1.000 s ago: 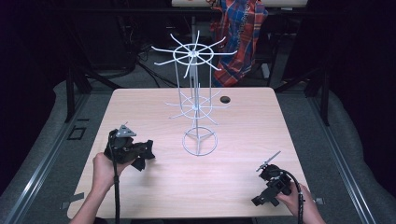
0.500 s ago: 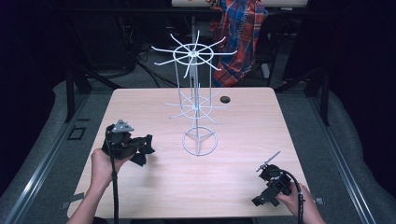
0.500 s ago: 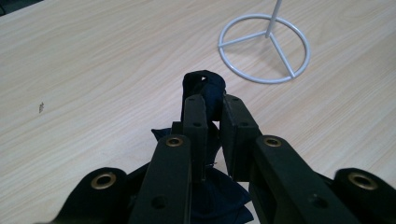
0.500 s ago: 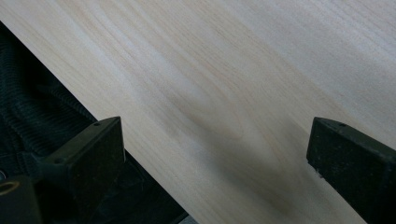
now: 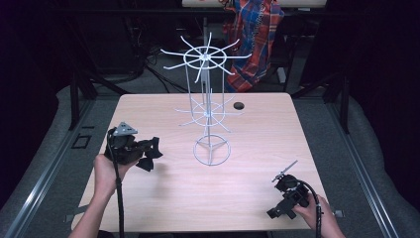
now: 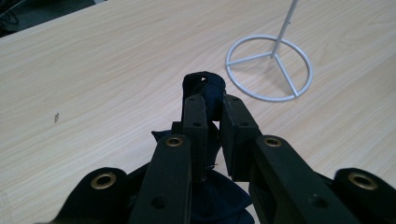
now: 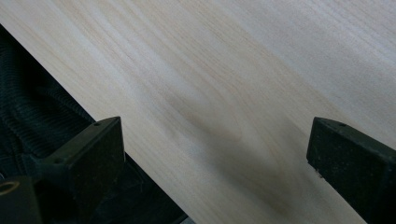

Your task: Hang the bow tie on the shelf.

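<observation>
Dark navy cloth item is hard to identify: a folded or looped end pokes out past the jaw tips in the left gripper view, and more of the same fabric bunches underneath the gripper body, cut off by the bottom edge. In the high view it reads as a dark lump merged with the black gripper; outline not resolvable there. Left gripper: jaws clenched on the cloth, pads pressing its narrow part from both sides, cloth raised off the surface. Left gripper sits at the surface's left side, hand behind it, cable trailing toward the near edge. White wire rack stands upright mid-surface; its ring base lies ahead of the gripped cloth and off to one side, apart from it. Right gripper rests near the front right corner, well apart from cloth and rack. Right gripper view: jaws released, set wide, bare wood between them; dark ribbed floor covering beyond the surface edge, blurred.
</observation>
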A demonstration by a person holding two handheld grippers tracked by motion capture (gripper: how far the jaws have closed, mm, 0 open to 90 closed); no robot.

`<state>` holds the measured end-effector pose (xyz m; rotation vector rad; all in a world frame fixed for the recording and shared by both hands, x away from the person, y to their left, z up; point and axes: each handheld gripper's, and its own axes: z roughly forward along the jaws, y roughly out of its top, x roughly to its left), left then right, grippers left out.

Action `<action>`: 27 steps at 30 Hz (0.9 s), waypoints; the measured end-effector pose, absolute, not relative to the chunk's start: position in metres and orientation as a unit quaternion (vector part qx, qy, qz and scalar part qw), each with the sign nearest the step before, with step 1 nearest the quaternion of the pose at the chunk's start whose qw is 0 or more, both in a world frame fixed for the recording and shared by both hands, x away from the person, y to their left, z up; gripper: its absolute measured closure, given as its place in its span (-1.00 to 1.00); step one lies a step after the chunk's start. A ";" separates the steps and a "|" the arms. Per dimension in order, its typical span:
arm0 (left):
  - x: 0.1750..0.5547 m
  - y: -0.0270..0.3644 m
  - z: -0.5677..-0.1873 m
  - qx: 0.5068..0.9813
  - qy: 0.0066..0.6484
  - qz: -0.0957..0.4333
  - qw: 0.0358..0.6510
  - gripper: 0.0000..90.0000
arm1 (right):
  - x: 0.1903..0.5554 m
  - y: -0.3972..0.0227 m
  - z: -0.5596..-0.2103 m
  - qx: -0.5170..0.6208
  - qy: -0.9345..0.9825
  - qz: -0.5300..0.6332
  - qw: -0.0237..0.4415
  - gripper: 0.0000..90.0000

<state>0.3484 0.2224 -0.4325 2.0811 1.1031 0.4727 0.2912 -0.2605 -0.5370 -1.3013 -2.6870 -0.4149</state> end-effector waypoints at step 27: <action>0.370 0.214 -0.416 0.797 0.426 0.191 0.383 0.81 | 0.292 -0.261 -0.536 -0.425 -0.893 -0.130 0.063 -0.91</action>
